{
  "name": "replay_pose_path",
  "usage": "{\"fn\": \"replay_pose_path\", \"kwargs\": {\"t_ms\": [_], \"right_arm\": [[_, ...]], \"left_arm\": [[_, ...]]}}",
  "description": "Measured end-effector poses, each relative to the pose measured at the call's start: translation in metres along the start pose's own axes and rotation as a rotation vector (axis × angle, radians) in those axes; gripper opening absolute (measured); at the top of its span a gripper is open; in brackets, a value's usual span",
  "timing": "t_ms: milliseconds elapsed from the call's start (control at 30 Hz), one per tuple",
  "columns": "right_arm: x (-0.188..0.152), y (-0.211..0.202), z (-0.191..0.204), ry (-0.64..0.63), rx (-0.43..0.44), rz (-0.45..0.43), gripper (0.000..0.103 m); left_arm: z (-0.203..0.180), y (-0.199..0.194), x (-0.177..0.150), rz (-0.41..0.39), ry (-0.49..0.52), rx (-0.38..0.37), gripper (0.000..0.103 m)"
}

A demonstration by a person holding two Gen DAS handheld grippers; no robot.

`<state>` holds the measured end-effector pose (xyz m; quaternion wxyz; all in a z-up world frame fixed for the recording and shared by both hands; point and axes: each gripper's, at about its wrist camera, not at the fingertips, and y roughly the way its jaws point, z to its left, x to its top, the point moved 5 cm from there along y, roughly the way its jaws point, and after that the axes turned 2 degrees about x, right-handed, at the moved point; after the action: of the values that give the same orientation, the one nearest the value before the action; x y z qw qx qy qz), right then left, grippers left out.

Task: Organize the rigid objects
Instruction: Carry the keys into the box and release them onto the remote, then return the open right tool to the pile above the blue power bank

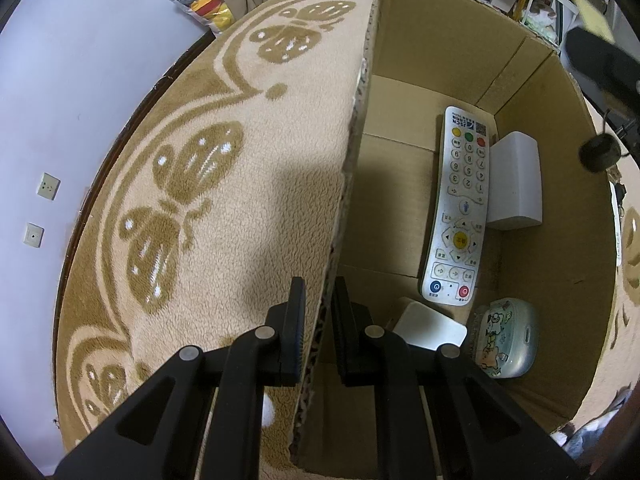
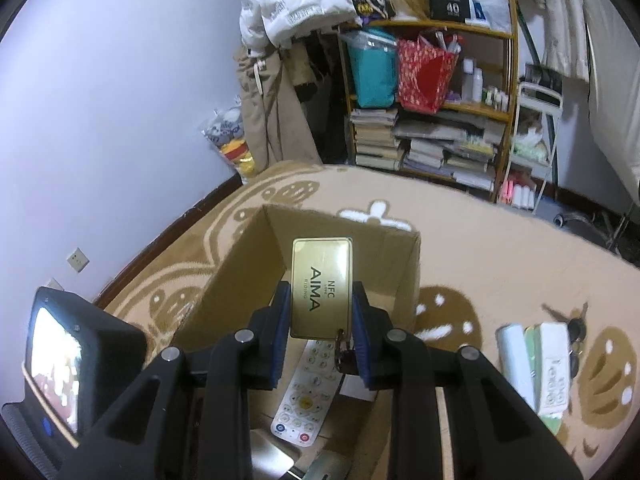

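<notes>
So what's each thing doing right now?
cardboard box: open, upright, wall pinched by left gripper.
remote: lying face up in box.
gold card: clamped in right gripper, above box.
cartoon case: closed, in box.

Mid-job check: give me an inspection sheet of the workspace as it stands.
Surface: beige carpet with brown butterfly pattern.
Job's things: open cardboard box holds white remote control, white rectangular block, cartoon-printed pale green case, flat white box; gold NFC card above it.
Clutter: white and green packages, keys on carpet.
Grippers: left gripper shut on box wall; right gripper shut on card.
Cables: nothing seen.
Surroundings: cluttered bookshelf, hanging clothes.
</notes>
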<state>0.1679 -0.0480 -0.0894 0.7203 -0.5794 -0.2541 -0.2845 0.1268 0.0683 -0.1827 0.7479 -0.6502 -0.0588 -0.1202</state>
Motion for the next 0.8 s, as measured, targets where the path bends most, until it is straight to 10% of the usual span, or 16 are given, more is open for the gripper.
{"fn": "replay_pose_path", "kwargs": {"t_ms": [400,800], "right_arm": [[-0.016,0.016,-0.014,0.027,-0.05,0.058,0.032],[-0.004,-0.024,-0.04,0.038,-0.134,-0.069,0.089]], "left_arm": [[0.0,0.002,0.0,0.009,0.002,0.001,0.013],[0.0,0.003,-0.001,0.007,0.003,0.003,0.013]]}}
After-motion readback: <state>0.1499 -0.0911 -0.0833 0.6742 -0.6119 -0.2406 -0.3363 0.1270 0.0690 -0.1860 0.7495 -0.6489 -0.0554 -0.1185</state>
